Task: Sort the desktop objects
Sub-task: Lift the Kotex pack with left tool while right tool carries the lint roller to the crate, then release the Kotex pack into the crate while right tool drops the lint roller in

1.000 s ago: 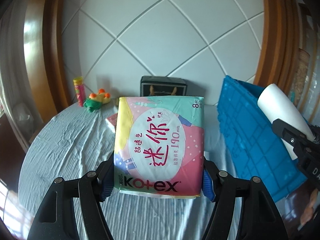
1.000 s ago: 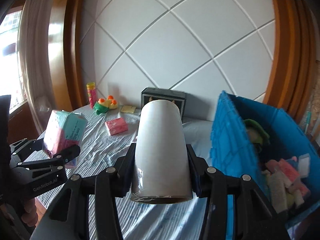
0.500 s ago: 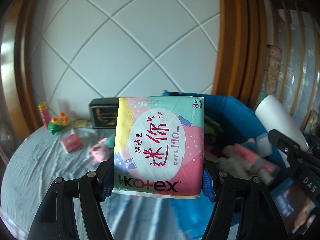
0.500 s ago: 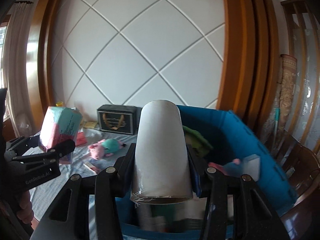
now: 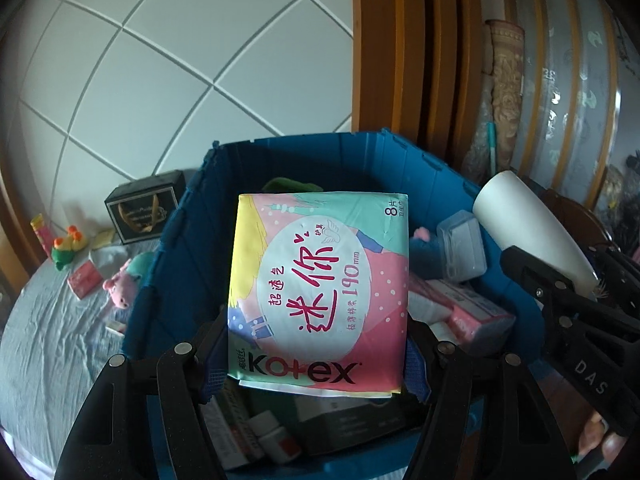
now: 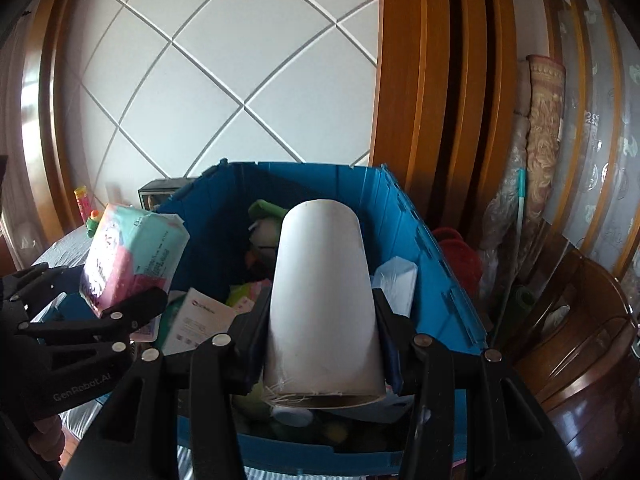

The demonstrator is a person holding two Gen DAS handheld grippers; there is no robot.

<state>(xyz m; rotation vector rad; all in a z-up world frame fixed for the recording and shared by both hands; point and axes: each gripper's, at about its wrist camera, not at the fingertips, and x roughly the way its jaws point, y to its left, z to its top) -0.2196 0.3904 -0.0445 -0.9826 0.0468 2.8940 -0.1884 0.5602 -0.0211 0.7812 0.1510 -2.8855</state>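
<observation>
My left gripper [image 5: 318,356] is shut on a pink, teal and yellow Kotex pad pack [image 5: 320,288], held upright over the open blue crate [image 5: 304,152]. My right gripper [image 6: 324,344] is shut on a white paper roll [image 6: 322,300], which hangs over the same blue crate [image 6: 404,216]. In the right wrist view the pad pack [image 6: 132,252] and the left gripper [image 6: 120,312] show at the left. In the left wrist view the paper roll [image 5: 532,228] appears at the right edge. The crate holds several packs, boxes and soft toys.
Left of the crate, the cloth-covered table [image 5: 48,340] carries a pink plush pig [image 5: 122,284], a small pink pack [image 5: 84,280], a duck toy [image 5: 66,248], a tube [image 5: 40,232] and a black box [image 5: 144,206]. Wooden frames and a dark chair [image 6: 580,340] stand at the right.
Both grippers swept right from above the table to above the crate, each keeping its load. The crate's inside now fills the view; the table items slid to the left.
</observation>
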